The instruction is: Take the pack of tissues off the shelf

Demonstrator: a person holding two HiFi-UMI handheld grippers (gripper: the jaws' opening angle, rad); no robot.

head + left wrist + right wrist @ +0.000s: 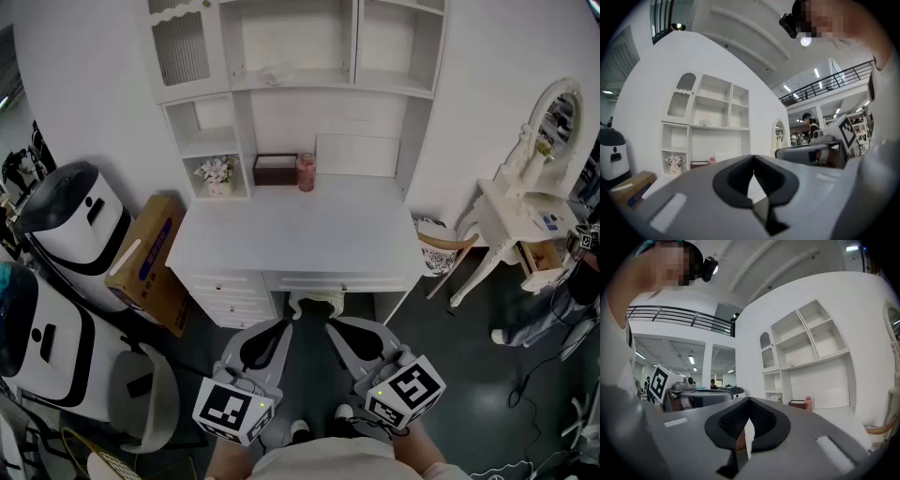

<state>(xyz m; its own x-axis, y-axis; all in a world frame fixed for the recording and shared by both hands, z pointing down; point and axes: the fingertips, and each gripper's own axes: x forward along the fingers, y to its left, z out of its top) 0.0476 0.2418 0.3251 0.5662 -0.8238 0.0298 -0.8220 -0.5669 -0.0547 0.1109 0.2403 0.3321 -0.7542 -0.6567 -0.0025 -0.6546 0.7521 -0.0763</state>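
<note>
Not begun. Yet to reach the pack (277, 73), likely the pale lump lying untouched on the far shelf (319, 84), middle bay, above the desk (300, 239); then to grip and lift off. Held low and near, side by side, short of the desk's near edge: left gripper (272, 336) and right gripper (345, 336), tips pointing far. Both shut tight, holding nothing.

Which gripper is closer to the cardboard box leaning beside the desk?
Left. The left gripper is below and right of the cardboard box in the head view; the right gripper lies farther right, beyond the left one.
</note>
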